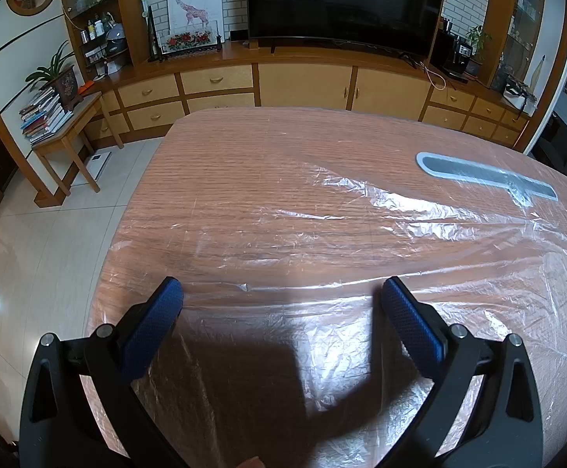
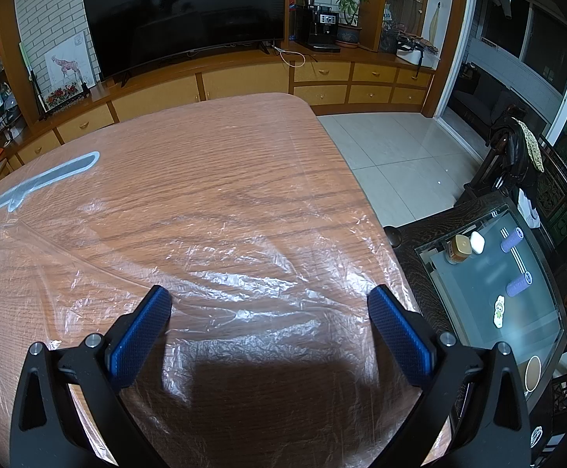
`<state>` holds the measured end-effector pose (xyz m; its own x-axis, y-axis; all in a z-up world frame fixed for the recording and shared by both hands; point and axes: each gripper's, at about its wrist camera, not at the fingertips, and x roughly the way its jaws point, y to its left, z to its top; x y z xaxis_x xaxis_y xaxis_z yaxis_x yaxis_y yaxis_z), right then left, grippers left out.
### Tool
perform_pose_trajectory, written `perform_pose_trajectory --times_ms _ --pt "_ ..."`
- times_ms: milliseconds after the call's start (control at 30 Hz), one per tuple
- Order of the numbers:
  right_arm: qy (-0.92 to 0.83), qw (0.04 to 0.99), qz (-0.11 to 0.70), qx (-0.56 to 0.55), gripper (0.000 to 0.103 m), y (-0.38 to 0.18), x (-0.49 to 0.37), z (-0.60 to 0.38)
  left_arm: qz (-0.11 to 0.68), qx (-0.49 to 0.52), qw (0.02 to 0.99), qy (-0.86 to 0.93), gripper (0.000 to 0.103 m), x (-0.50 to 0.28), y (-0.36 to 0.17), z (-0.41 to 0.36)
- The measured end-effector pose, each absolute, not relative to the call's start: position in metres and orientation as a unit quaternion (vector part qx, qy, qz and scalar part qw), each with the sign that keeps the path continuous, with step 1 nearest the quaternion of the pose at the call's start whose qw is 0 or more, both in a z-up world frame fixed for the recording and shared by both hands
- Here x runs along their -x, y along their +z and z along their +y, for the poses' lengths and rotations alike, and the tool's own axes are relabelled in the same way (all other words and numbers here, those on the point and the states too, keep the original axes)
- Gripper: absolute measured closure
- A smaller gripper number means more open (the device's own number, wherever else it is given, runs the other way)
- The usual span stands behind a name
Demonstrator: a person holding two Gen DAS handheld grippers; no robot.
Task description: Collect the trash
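Note:
A large sheet of clear, crinkled plastic film (image 1: 361, 241) lies spread over the wooden table (image 1: 224, 148); in the right wrist view the same film (image 2: 244, 273) covers the table's (image 2: 205, 136) near half. My left gripper (image 1: 281, 292) hovers open over the film's near part, its blue pads wide apart with nothing between them. My right gripper (image 2: 269, 298) is likewise open above the wrinkled film near the table's right edge, holding nothing.
A grey slot-shaped fitting (image 1: 482, 175) is set in the tabletop, under the film. A dark side table with a glass top (image 2: 490, 284) carrying small items stands right of the table. A TV cabinet (image 1: 303, 82) lines the far wall; tiled floor (image 1: 49, 253) lies left.

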<state>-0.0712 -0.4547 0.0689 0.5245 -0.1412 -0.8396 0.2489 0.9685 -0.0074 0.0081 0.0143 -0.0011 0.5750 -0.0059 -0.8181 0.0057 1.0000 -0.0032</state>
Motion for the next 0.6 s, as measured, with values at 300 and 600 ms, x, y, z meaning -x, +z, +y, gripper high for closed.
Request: perform_pose_trajectory --times_ms 300,600 --pt "-0.112 0.871 0.475 -0.057 0.004 0.0692 0.0714 -0.4547 0.461 0.0 0.887 -0.003 0.001 -0.008 -0.0011 0.0141" --pt "-0.112 0.871 0.475 -0.057 0.004 0.0693 0.0714 -0.4547 0.461 0.0 0.887 -0.003 0.001 -0.0078 -0.0013 0.0126"
